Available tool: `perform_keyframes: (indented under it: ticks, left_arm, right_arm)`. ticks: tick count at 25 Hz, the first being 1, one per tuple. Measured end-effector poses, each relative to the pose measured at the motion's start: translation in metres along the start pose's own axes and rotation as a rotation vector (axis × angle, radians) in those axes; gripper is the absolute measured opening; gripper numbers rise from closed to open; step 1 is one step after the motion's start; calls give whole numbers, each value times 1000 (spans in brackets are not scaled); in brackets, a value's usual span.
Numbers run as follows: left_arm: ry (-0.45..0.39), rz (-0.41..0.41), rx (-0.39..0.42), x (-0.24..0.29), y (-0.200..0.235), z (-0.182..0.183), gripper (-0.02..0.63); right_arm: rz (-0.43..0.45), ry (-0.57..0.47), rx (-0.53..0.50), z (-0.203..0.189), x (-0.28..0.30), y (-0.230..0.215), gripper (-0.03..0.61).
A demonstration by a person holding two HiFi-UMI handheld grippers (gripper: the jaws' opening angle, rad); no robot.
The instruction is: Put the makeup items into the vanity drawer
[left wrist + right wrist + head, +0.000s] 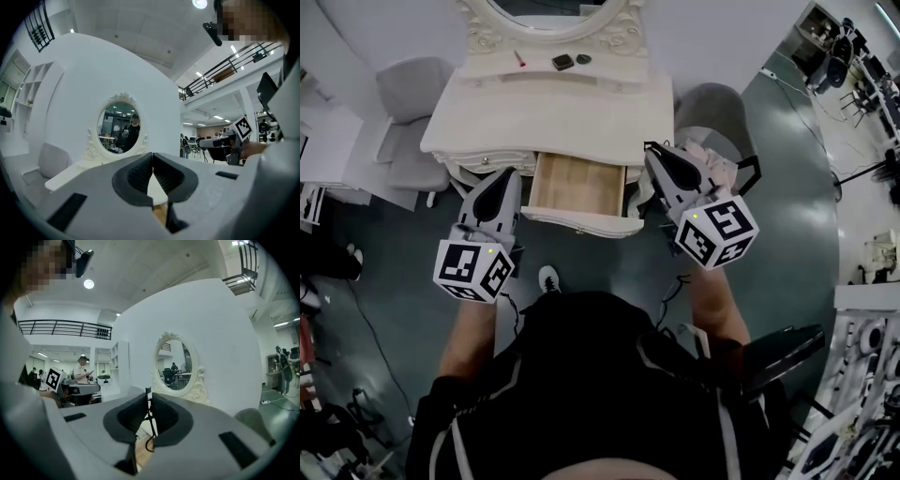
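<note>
A white vanity stands ahead with its middle drawer pulled out, bare wood showing inside. On its upper shelf lie a pink stick, a dark compact and a small dark round item. My left gripper hovers at the drawer's left front corner, shut with nothing in it. My right gripper is at the drawer's right side, shut on a thin black wire-like item whose lower end curls into a loop.
An oval mirror tops the vanity against a curved white wall. A grey chair stands at the left and a grey-green stool at the right. My shoe is below the drawer, and cables lie on the floor.
</note>
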State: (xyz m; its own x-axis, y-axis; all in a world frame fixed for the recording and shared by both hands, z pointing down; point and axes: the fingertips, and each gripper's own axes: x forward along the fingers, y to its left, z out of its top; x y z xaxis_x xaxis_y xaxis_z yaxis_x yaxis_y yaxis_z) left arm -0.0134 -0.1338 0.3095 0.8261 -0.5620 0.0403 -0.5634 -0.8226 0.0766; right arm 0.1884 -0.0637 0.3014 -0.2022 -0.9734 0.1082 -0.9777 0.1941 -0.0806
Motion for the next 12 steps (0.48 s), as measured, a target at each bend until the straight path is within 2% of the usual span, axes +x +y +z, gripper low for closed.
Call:
perform_keyframes:
  ticks: [12]
  left_arm:
    - [47, -114, -30, 32, 90, -18, 5]
  right_arm:
    - [-65, 76, -18, -21, 97, 16, 37]
